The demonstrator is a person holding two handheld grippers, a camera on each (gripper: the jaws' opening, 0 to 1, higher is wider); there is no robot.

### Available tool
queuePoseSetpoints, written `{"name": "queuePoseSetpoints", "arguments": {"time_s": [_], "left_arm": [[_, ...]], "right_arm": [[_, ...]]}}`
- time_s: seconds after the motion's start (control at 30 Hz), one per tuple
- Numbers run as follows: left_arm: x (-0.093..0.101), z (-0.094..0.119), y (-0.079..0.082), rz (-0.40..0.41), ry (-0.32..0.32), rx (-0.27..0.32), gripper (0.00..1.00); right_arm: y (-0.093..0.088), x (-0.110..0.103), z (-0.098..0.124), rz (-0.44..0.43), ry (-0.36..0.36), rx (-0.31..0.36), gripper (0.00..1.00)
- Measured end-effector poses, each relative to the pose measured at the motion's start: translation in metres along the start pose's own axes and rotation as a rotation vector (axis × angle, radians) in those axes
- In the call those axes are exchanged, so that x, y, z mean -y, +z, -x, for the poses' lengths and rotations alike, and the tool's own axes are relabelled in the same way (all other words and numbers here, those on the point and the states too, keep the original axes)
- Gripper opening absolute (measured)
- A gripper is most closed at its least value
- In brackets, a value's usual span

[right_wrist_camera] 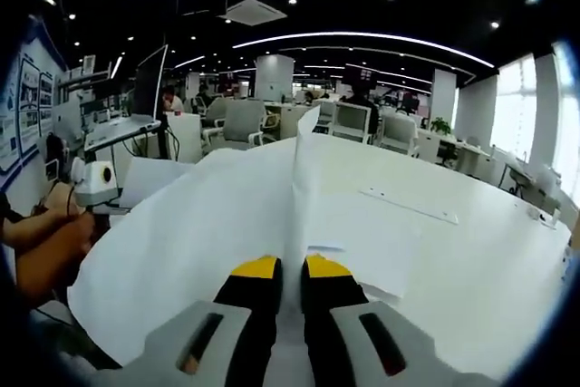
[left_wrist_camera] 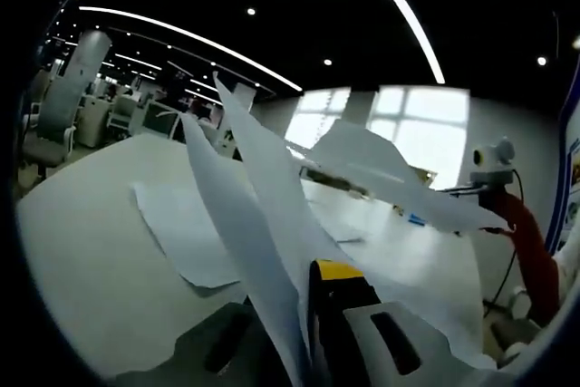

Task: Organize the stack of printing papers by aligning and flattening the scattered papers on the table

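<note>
The left gripper (left_wrist_camera: 304, 314) has its jaws pinched together on a stack of papers (left_wrist_camera: 263, 197) lifted off the white table (left_wrist_camera: 82, 251), one loose sheet (left_wrist_camera: 186, 228) lying flat left of it. The right gripper (right_wrist_camera: 290, 283) clamps the papers' upright edge (right_wrist_camera: 299, 188); office chairs (right_wrist_camera: 353, 120) stand beyond.

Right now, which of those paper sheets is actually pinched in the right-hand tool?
The sheet standing on edge between the yellow-tipped right gripper. Its jaws are closed on its lower edge, while the other sheets lie flat on the white table.
</note>
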State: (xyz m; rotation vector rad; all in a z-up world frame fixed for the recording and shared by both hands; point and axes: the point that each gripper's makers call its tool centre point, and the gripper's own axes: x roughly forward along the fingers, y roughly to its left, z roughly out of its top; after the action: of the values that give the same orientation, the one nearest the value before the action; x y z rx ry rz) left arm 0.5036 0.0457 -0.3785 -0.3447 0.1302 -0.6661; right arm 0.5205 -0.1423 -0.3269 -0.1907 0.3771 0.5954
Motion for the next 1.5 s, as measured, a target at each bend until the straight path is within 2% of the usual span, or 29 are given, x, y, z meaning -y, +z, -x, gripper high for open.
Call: {"name": "queuePoseSetpoints", "arguments": {"time_s": [0.87, 1.03, 1.5], "left_arm": [[-0.007, 0.0, 0.002, 0.0, 0.001, 0.001, 0.06], [-0.001, -0.001, 0.001, -0.002, 0.001, 0.001, 0.06], [0.0, 0.0, 0.0, 0.004, 0.0, 0.001, 0.06]], "right_arm": [[0.003, -0.021, -0.009, 0.017, 0.045, -0.007, 0.05], [0.001, -0.025, -0.011, 0.016, 0.058, -0.011, 0.05], [-0.001, -0.035, -0.015, 0.019, 0.086, -0.019, 0.05]]}}
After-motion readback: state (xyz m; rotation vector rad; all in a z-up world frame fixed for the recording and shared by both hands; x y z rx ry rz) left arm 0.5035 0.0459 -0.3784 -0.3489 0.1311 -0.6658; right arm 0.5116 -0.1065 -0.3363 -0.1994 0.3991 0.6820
